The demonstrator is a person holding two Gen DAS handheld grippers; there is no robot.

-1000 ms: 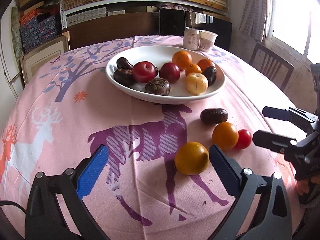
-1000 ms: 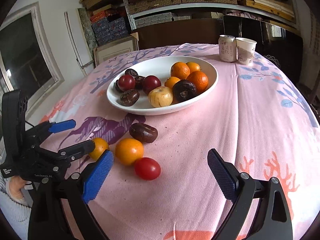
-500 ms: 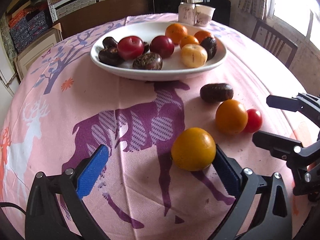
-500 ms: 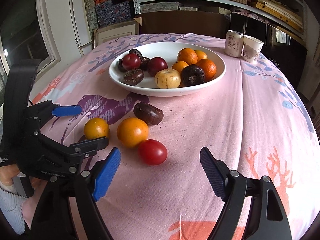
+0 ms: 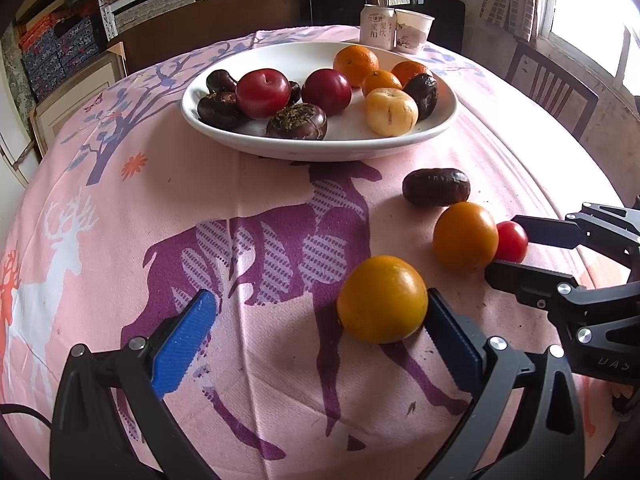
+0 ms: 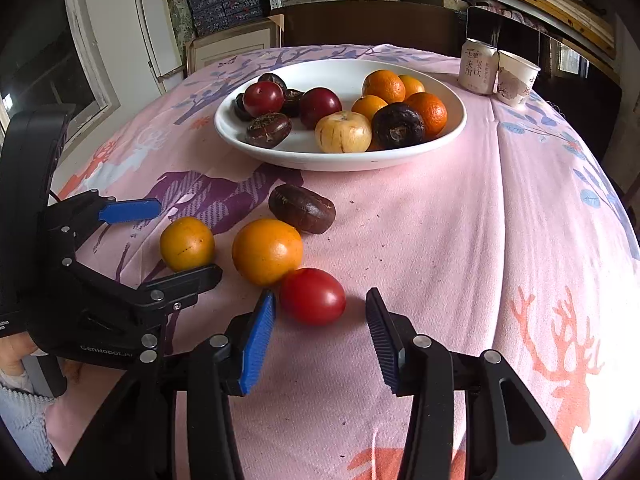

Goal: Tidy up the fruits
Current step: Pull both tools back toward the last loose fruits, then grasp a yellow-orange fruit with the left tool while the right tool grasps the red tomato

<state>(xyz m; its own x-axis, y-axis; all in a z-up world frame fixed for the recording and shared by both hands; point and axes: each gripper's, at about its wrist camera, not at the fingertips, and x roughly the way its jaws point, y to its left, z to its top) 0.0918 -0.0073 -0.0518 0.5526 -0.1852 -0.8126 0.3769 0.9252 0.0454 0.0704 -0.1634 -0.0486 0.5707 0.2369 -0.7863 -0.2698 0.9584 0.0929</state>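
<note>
A white bowl holds oranges, red plums, dark chestnut-like fruits and a pale yellow fruit. Loose on the pink cloth lie a yellow-orange fruit, a bigger orange, a red tomato and a dark brown fruit. My left gripper is open, its right pad touching the yellow-orange fruit. My right gripper is open with the tomato just ahead between its fingertips.
A drink can and a paper cup stand behind the bowl. A wooden chair is at the table's far right. Shelves and boxes line the back wall.
Both grippers moved forward and down. The left one came up against the yellow-orange fruit. The right one narrowed and closed in around the tomato.
</note>
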